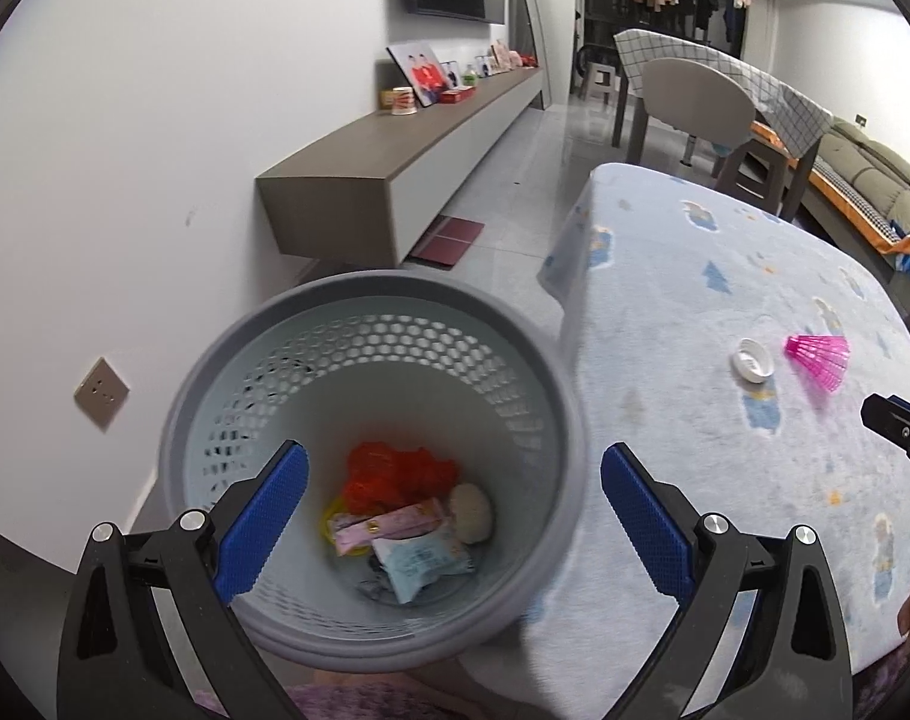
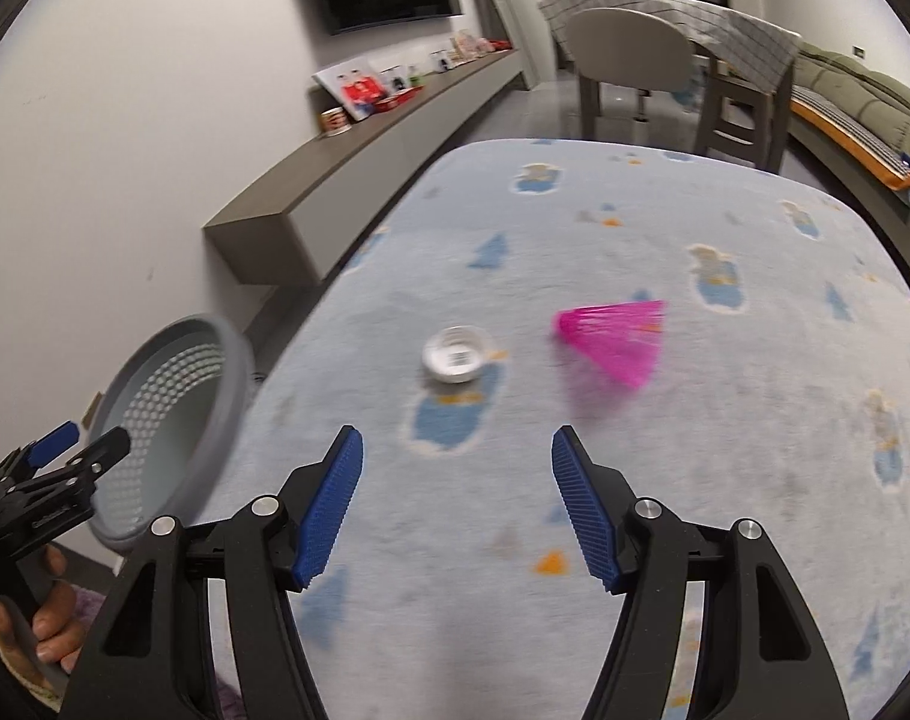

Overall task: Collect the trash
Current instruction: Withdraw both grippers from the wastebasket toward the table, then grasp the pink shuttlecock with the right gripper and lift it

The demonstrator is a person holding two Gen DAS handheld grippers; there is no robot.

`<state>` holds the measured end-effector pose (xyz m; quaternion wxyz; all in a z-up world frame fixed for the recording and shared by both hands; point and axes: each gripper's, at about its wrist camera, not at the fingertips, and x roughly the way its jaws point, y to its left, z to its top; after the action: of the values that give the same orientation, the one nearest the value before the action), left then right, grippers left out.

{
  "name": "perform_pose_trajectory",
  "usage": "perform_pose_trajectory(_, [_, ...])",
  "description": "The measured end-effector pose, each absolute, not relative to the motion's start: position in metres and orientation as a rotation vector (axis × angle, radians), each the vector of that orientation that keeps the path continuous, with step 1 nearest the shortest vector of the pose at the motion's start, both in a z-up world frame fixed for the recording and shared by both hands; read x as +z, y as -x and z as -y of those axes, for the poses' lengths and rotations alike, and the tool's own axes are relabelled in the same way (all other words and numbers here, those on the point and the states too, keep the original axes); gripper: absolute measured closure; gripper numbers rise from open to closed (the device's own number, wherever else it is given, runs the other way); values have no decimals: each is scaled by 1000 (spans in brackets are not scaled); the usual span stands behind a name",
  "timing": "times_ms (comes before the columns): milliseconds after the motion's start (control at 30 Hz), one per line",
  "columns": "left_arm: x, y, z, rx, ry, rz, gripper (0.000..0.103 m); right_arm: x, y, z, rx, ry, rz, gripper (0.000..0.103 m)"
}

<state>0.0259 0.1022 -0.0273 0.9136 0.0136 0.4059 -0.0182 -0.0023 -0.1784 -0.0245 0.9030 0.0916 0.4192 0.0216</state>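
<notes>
A grey perforated wastebasket (image 1: pixel 371 300) stands beside the table, holding red mesh (image 1: pixel 395 471), a pink wrapper (image 1: pixel 389 525), a pale blue packet (image 1: pixel 422 564) and a beige lump. My left gripper (image 1: pixel 454 462) hovers open over its mouth with nothing between the fingers. On the light blue patterned tablecloth (image 2: pixel 725 420) lie a white bottle cap (image 2: pixel 457 354) and a pink plastic shuttlecock (image 2: pixel 617 339). My right gripper (image 2: pixel 458 444) is open above the cloth, just short of the cap, holding nothing. The cap (image 1: pixel 754 361) and shuttlecock (image 1: pixel 818 360) also show in the left wrist view.
A long grey wall cabinet (image 1: pixel 395 162) with photos and small boxes runs behind the basket. A dining table with a chair (image 2: pixel 635 54) and a green sofa (image 2: pixel 863 96) stand beyond the table. A hand (image 2: pixel 53 618) holds the left gripper (image 2: pixel 92 441) at the left edge.
</notes>
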Motion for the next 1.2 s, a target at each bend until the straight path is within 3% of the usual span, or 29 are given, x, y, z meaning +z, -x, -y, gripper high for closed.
perform_pose_trajectory(400, [-37, -54, -16, -120, -71, -869, 7, -48, -36, 257, -2, -220, -901, 39])
perform_pose_trajectory(1200, [-69, -104, 61, -138, -127, -920, 7, -96, -111, 262, 46, -147, -978, 31])
